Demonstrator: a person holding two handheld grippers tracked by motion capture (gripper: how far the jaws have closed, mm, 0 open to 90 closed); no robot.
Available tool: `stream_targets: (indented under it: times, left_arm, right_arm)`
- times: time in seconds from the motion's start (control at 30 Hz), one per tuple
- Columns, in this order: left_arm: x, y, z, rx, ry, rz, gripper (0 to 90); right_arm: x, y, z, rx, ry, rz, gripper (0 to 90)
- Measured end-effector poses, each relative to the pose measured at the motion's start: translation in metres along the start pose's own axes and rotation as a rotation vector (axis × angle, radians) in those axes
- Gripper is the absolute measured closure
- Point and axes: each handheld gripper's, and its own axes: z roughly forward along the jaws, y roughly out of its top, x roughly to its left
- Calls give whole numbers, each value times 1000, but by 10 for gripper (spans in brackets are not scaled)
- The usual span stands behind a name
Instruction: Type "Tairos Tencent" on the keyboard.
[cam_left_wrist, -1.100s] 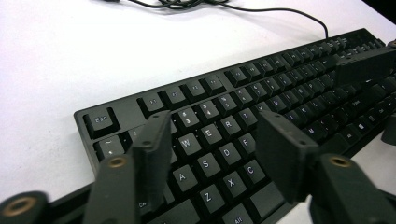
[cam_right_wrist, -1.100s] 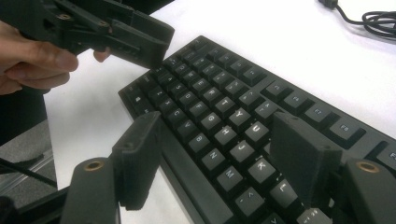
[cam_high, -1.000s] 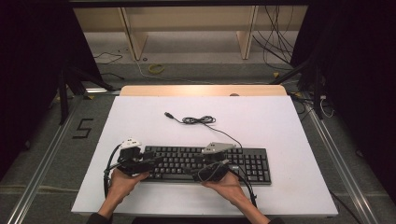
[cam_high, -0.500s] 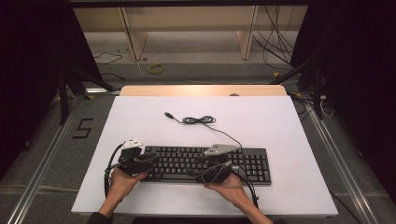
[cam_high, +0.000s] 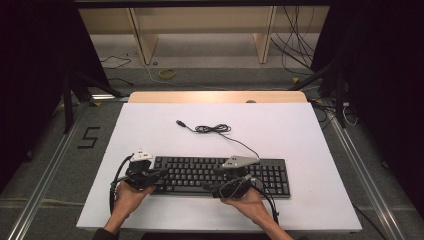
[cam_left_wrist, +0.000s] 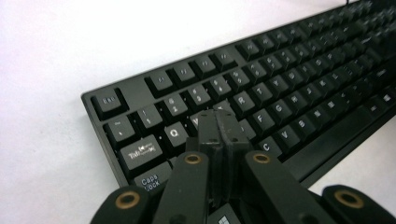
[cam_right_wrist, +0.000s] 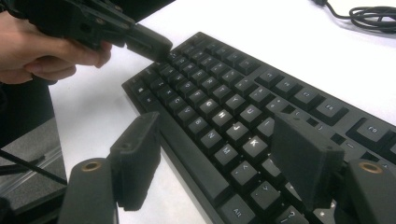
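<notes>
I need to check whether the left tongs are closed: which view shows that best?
The left gripper view: the left tongs have just closed pad against pad, nothing between, over the keyboard. The right gripper view shows their tip from the side. The high view shows them too small to judge.

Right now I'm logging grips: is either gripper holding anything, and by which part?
Nothing is held. The left gripper is shut, empty, over the keyboard; the right gripper is open.

High view looks forward and down over the whole worktop; both gripper views sit close and low over the keyboard, sharing its left keys
</notes>
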Motion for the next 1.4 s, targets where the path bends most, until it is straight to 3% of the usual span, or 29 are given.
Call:
stream_targets:
  times: [0.7,1.0,1.4]
  left_arm:
    - [5,-5,12,67,10,-23,890]
    - [3,-5,11,61,16,-16,888]
    - [-1,-2,4,9,3,-15,838]
  right_arm:
    - [-1,-4,-8,-4,-4,7,329]
    - [0,-5,-7,-3,-2,8,329]
    - [-1,-5,-7,-5,-4,7,329]
